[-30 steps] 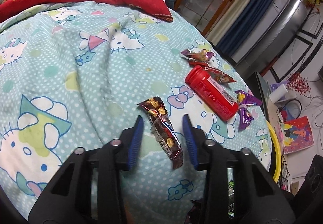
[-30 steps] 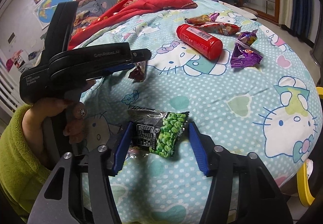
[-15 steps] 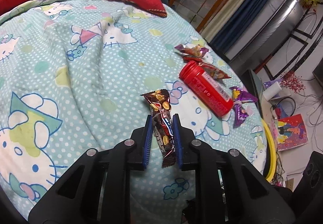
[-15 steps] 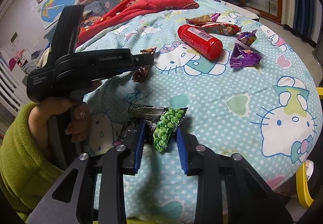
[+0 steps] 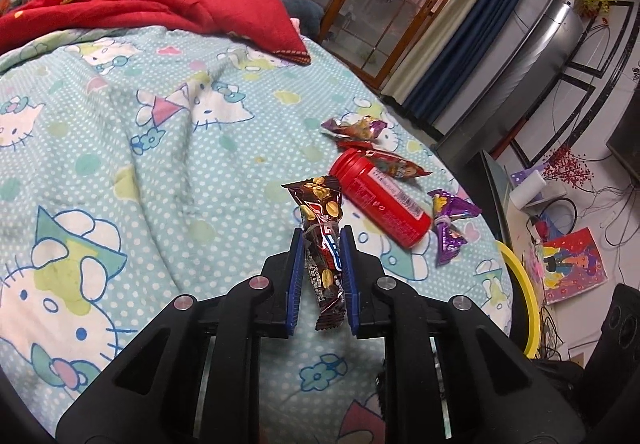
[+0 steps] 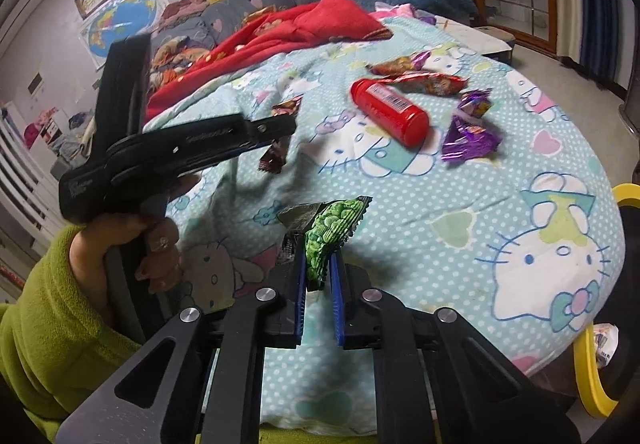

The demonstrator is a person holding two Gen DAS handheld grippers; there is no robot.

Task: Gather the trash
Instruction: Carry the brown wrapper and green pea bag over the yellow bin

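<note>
On the Hello Kitty bedspread (image 5: 120,148), my left gripper (image 5: 322,235) is shut on a brown peanut-bar wrapper (image 5: 320,200), which sticks up past its blue pads. The right wrist view shows that left gripper (image 6: 282,124) from the side, lifted off the bed with the brown wrapper (image 6: 274,158) dangling. My right gripper (image 6: 318,249) has its jaws closing on a green pea snack packet (image 6: 336,220), crumpled between the pads. A red canister (image 5: 380,200) lies on its side beyond, with a purple wrapper (image 5: 450,220) and red-orange wrappers (image 5: 392,164) beside it.
A red blanket (image 5: 140,8) is heaped at the far side of the bed. A yellow bin rim (image 5: 520,284) shows past the bed's right edge. A hand in a green sleeve (image 6: 48,308) holds the left gripper. Floor clutter and a glass door lie further right.
Both grippers went from open around their wrappers to closed on them. The left one has lifted the brown wrapper; the green packet is squeezed upright and raised.
</note>
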